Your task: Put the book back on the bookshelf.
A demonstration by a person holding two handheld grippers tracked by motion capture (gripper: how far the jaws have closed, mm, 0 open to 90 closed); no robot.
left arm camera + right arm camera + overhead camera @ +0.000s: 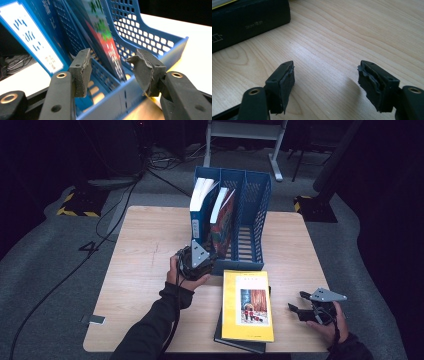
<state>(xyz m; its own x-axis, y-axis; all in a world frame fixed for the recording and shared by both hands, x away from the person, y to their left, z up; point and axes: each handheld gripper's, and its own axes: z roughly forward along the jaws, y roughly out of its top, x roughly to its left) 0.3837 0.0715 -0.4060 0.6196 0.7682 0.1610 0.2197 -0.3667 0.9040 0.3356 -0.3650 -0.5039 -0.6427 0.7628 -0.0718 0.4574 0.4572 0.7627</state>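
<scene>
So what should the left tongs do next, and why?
Probably back away from the blue file rack. The left tongs stand open, and the red book already leans inside its slot, untouched. Then they could go for the yellow book lying on the table.

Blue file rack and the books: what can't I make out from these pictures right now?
- Red book in the blue file rack: cover blurred in the left gripper view; top cut by the edge.
- Blue book: cut off by the left gripper view's top and left edges.
- Black book: mostly hidden under the yellow book in the high view.
- Left gripper: its tips hidden by its body and grey plate in the high view.
</scene>
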